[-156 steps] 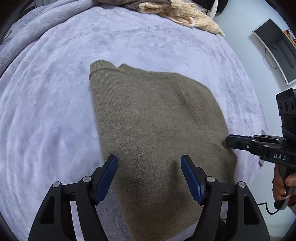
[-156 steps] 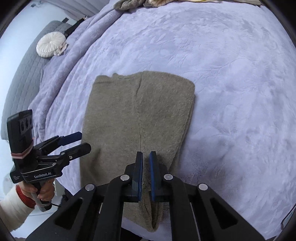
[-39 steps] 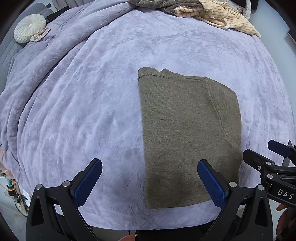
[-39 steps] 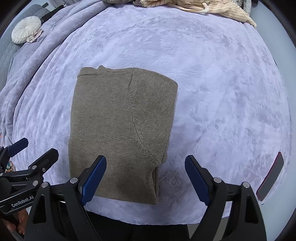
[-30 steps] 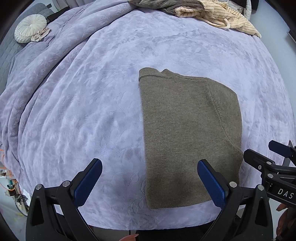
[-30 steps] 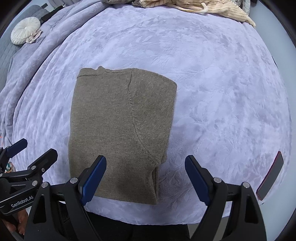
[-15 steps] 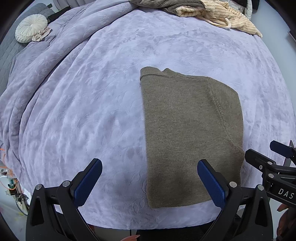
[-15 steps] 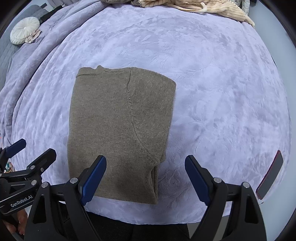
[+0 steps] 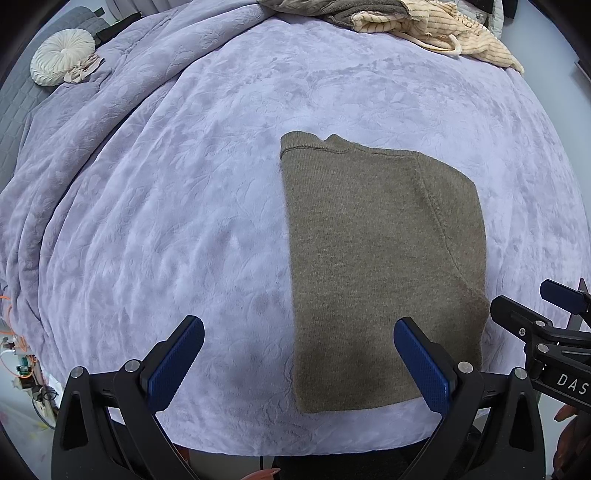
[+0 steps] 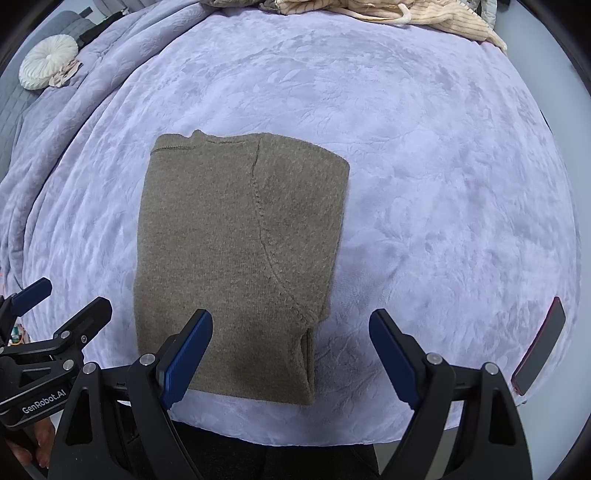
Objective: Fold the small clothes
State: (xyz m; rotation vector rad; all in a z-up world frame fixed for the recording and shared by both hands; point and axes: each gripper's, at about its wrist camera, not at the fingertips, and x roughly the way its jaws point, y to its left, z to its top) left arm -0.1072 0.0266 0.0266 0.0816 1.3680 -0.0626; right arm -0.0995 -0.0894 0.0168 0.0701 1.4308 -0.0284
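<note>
Evidently the lengthwise folds on the olive knitted sweater are done, and the work sits at a pause between folds; the left gripper hangs above the bed's near edge with its jaws spread wide and nothing between them, and the right gripper likewise stands wide open and empty, its left pad over the sweater's near hem and its right pad over bare blanket; neither pad touches the cloth.

By my reading, the next move calls for a crosswise fold: each gripper would need to come down on a near corner of the hem, pinch through all the layers, and carry that edge up toward the collar; the risk is that the tucked sleeve layer on the right side slips out if only the top layer is caught.

The sweater lies flat on the lavender blanket, close to the bed's near edge, as a tall narrow rectangle; its ribbed collar points away from the person; a curved shoulder seam runs down its right half; stacked layers show at the near right corner; other clothes are heaped at the far edge, well apart.
</note>
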